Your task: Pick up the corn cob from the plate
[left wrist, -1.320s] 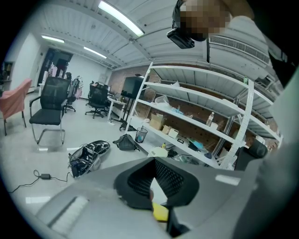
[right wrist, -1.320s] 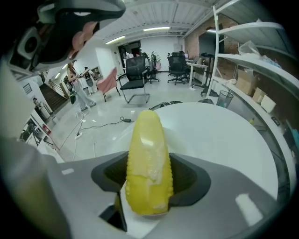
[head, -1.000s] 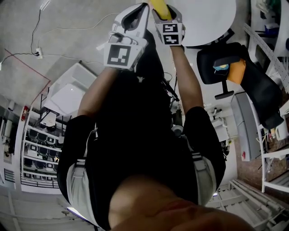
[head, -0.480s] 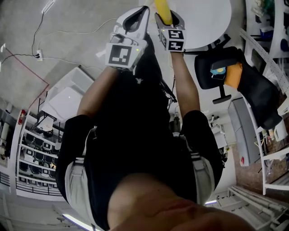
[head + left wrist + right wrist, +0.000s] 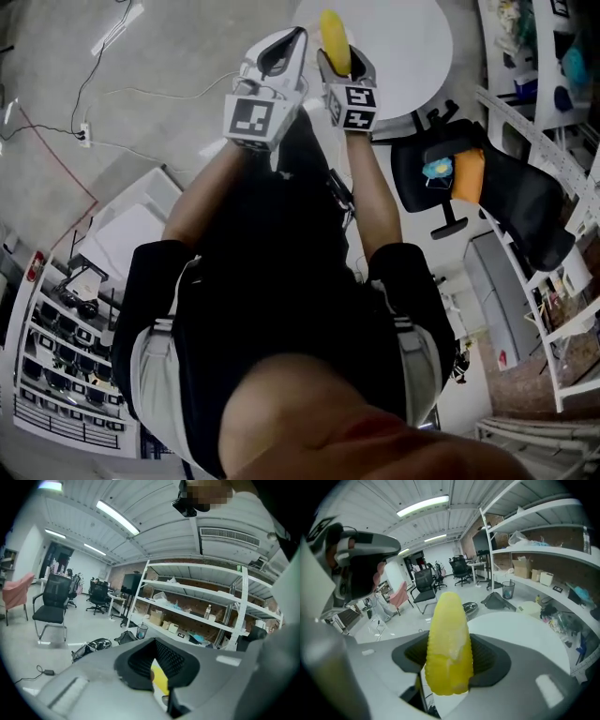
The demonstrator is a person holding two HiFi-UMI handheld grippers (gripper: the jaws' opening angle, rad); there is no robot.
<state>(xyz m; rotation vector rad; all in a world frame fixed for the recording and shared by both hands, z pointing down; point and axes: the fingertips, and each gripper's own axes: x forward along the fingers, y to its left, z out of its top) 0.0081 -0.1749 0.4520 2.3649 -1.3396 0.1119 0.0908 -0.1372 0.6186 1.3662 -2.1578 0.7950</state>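
Yellow corn cob (image 5: 446, 634) x1 gripped in R tool (image 5: 449, 657).

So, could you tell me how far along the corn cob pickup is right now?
Done: the corn cob is clamped in the right tongs, pads on both its sides, and held in the air above the round white table. In hand: holding it; the left tongs are open and empty beside it. Left: nothing of the pickup itself, as far as these views show.

Grey floor (image 5: 141, 56) — white shelving (image 5: 187, 588)
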